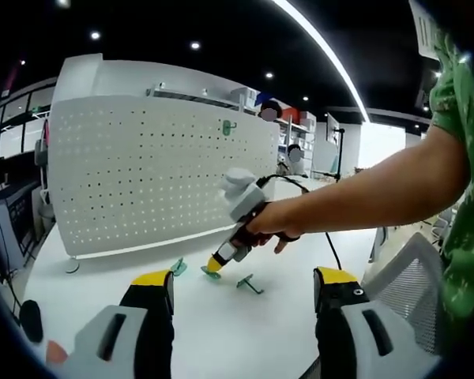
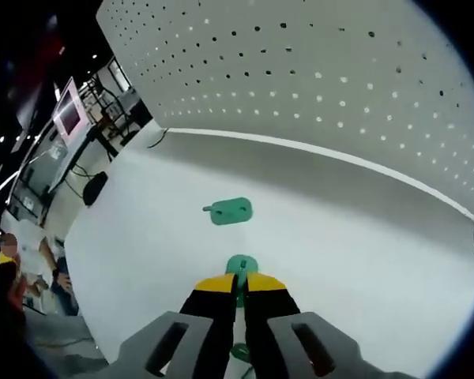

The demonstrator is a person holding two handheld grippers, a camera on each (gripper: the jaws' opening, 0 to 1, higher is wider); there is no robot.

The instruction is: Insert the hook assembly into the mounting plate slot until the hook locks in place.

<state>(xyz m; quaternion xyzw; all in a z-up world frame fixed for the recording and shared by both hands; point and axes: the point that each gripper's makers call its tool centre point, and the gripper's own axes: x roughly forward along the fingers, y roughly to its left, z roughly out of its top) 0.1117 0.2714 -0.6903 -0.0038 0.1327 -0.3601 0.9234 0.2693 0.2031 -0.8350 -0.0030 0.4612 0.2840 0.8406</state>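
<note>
A white pegboard mounting plate [image 1: 158, 174] stands upright on the white table [image 1: 221, 332], with one green hook [image 1: 229, 126] set high on its face. Three more green hooks lie before it: one at the left [image 1: 178, 267], one at the right [image 1: 249, 283], and a middle one [image 1: 212, 273] pinched by my right gripper [image 1: 218, 262], which a hand holds tilted down. In the right gripper view, my right gripper [image 2: 238, 283] is shut on that green hook [image 2: 240, 264]; another hook [image 2: 231, 211] lies flat ahead, below the pegboard [image 2: 300, 71]. My left gripper [image 1: 243, 278] stands open, nothing between its jaws.
A person's bare arm [image 1: 379, 189] reaches in from the right. A black object [image 2: 95, 188] sits near the table's edge, and a monitor [image 2: 69, 110] stands beyond it. Shelving [image 1: 292, 134] rises behind the pegboard, and a grey mesh chair back [image 1: 415, 276] stands at right.
</note>
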